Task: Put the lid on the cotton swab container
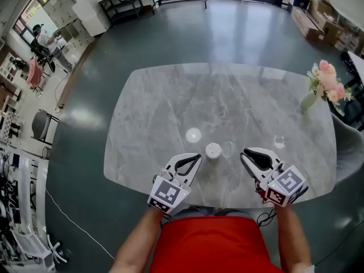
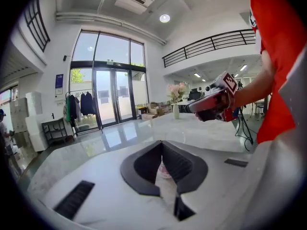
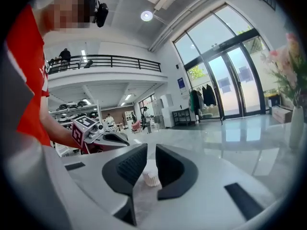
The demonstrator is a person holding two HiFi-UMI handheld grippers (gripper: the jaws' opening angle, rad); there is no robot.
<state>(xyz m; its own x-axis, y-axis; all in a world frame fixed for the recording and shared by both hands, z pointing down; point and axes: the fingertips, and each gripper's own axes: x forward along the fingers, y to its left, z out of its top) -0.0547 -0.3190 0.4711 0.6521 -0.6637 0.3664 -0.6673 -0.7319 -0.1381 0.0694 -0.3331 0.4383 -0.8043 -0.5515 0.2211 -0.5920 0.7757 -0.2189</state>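
The cotton swab container (image 1: pixel 213 150), a small white round tub, stands near the front edge of the grey marble table (image 1: pixel 170 95). A clear round lid (image 1: pixel 228 148) lies just to its right, touching or nearly touching it. My left gripper (image 1: pixel 197 157) is shut and empty, its tips just left of the container. My right gripper (image 1: pixel 243 152) is open by a narrow gap with nothing between the pads, its tips right of the clear lid. In the right gripper view the ribbed white container (image 3: pixel 152 178) shows through the gap beyond the gripper (image 3: pixel 151 147). The left gripper (image 2: pixel 161 143) has its jaws together.
A flat white disc (image 1: pixel 193 135) lies left of and behind the container. A small clear item (image 1: pixel 279 141) sits at the right. A vase of pink flowers (image 1: pixel 318 87) stands at the table's right edge. The person's red shirt (image 1: pixel 210 243) is against the front edge.
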